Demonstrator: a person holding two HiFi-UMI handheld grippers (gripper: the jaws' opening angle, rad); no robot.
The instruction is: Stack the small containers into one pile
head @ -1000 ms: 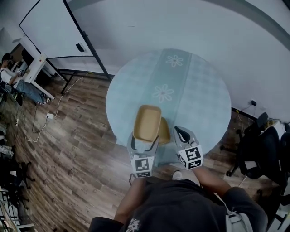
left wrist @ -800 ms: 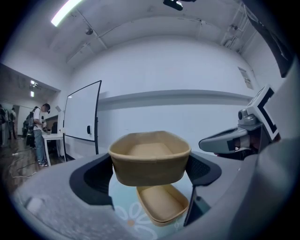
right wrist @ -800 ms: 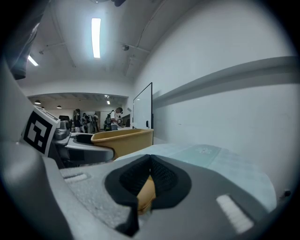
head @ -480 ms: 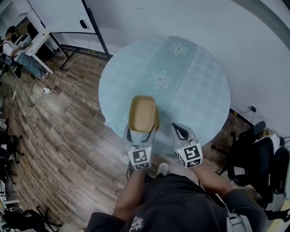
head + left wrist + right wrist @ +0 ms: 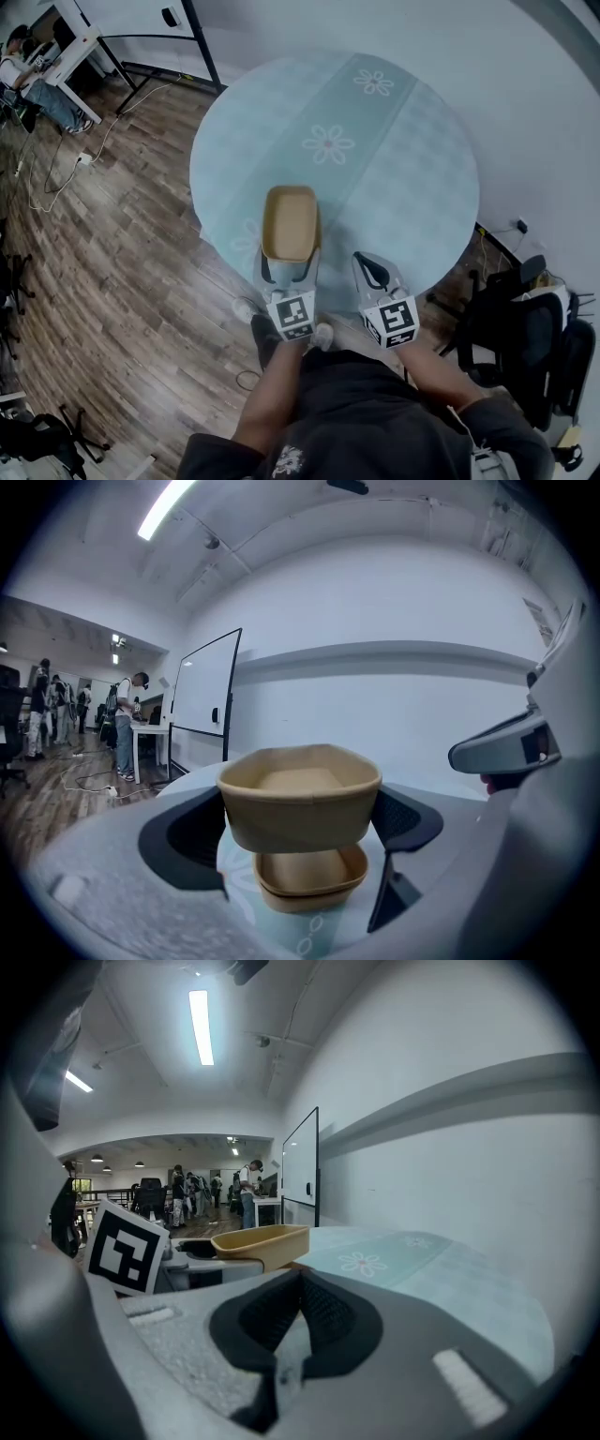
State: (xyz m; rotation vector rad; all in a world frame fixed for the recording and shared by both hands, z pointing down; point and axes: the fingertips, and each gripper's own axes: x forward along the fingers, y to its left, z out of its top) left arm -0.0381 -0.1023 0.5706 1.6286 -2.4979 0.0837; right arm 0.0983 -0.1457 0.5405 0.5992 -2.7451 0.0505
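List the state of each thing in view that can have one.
Upper tan rounded paper container: gripped, raised over the other.
Lower tan rounded paper container: upright, empty, on the pale blue round table.
Left hand-held gripper: shut on the upper container.
Right hand-held gripper: shut, empty.

Upper tan container [image 5: 290, 221]: rectangular w/ rounded corners, open side up, level, empty, pinched by its sides in my L gripper [image 5: 290, 267], approx 7 o'clock from table [image 5: 403, 187] centre. 2nd tan container [image 5: 309, 881] sits upright directly beneath; contact unclear.
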